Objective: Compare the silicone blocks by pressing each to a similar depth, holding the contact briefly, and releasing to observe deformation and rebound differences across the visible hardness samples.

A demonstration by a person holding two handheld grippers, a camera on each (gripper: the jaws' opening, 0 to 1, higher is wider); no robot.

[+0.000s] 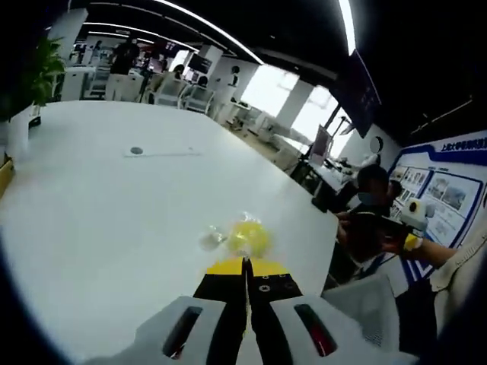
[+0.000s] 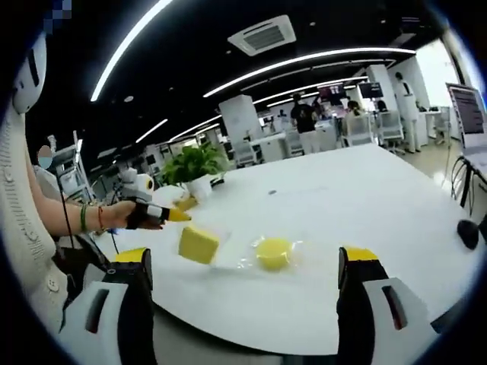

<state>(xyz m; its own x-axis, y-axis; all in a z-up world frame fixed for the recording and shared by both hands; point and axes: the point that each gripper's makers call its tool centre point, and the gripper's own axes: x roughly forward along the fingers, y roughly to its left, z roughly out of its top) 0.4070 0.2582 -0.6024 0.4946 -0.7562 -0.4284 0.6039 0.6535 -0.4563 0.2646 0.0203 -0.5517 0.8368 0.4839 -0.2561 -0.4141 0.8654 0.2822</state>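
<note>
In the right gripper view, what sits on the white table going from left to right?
Left gripper at the table's edge → yellow square block → round yellow block in clear wrap → dark object at the far right edge.

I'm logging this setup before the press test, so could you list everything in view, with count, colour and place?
Round silicone block: one, yellow, on the table in clear wrapping, just ahead of the left gripper's tips.
Square silicone block: one, yellow, beside the round one.
Table: one, white, large.
Potted plant: one, green in a white pot, at the table's far side.
Small round object: one, dark, mid-table; too small to identify.
Wall poster: one, blue and white, at the right of the left gripper view.
Ceiling light strips: several, white.
People: several, in the background.
Left gripper: black with yellow-tipped fingers, shut.
Right gripper: same colours, open wide.
</note>
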